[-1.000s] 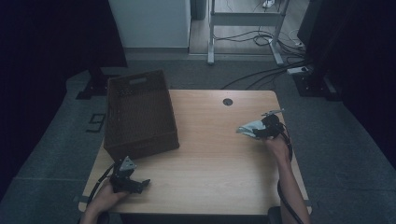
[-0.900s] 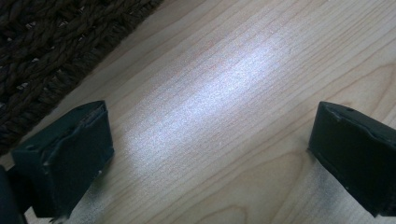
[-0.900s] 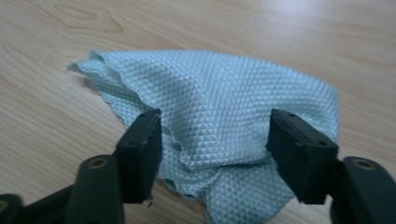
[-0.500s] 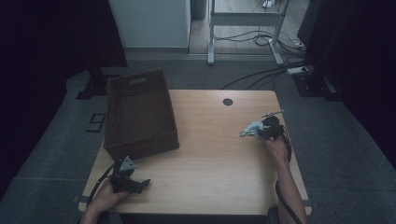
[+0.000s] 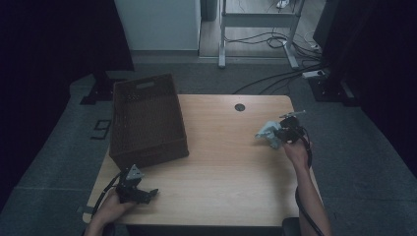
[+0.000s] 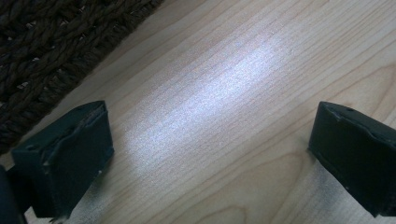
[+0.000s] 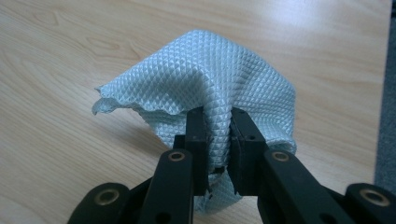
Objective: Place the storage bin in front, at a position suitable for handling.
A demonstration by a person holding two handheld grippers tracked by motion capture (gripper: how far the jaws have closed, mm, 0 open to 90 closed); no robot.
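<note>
A pale blue waffle-weave cloth (image 7: 205,79) is pinched between the two black jaws of my right gripper (image 7: 218,135), which have just been closing on it. The cloth hangs bunched and lifted off the wooden table (image 7: 70,70). In the high view the cloth (image 5: 267,132) is at the table's right side, with the right gripper (image 5: 276,135) just to its right. My left gripper (image 5: 147,193) rests at the front left of the table, jaws wide apart over bare wood (image 6: 215,116) with nothing between them.
A dark brown woven basket (image 5: 147,118) stands at the table's left, just beyond the left gripper; its weave (image 6: 42,51) shows in the left gripper view. A round cable hole (image 5: 239,107) lies near the far edge. Cables and a metal frame lie on the floor behind.
The right gripper has shut on the cloth and lifted it a little off the table, so it now hangs bunched. The left gripper has stayed where it was.
</note>
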